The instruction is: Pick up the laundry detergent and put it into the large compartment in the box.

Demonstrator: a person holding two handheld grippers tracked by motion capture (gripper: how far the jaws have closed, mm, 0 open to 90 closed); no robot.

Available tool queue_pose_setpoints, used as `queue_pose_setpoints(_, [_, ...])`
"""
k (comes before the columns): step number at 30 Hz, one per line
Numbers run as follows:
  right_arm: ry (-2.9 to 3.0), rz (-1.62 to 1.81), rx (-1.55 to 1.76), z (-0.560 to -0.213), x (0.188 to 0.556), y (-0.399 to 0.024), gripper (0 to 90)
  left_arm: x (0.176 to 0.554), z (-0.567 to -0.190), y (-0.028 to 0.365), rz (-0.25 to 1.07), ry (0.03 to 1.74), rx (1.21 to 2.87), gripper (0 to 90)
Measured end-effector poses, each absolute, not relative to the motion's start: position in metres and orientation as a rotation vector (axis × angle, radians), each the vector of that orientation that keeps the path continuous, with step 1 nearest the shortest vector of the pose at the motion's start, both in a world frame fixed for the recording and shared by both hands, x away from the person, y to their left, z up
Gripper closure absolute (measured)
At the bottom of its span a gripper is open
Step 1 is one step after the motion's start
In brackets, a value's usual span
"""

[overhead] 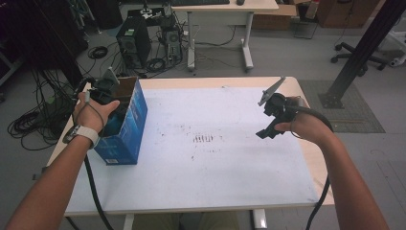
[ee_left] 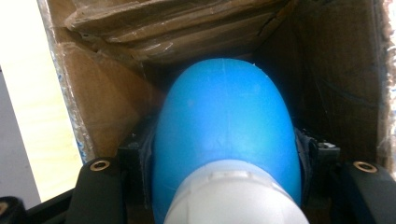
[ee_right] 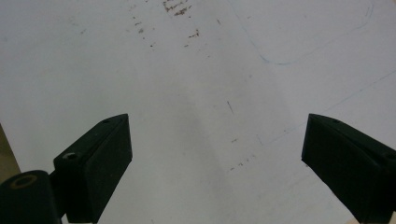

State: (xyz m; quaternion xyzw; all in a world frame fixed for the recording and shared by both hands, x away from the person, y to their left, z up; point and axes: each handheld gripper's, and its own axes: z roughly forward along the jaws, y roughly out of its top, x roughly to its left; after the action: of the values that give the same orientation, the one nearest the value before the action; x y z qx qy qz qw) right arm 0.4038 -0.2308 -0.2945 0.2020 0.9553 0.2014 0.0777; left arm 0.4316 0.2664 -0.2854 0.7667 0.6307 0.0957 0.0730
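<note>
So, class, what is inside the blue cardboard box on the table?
Inside the blue cardboard box the left tongs grip a blue rounded object with a white end, between brown walls. The box bottom beneath is covered.

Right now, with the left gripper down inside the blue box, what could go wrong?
1. The left gripper is shut on a rounded blue object that looks smooth; it could slip out.
2. Crumpled cardboard flaps crowd the blue box's inside, so the object may snag there.
3. The right gripper is open over the white mat, away from the box, which could tip or slide.
</note>
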Motion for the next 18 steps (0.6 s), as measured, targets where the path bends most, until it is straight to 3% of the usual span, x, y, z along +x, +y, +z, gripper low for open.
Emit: queue_pose_setpoints(18, [2.865,0.606,0.612,-0.2975,0.4036,-0.2309,8.6,0.4345,-0.288,0.2702,0.266,1.885,2.312,31.0])
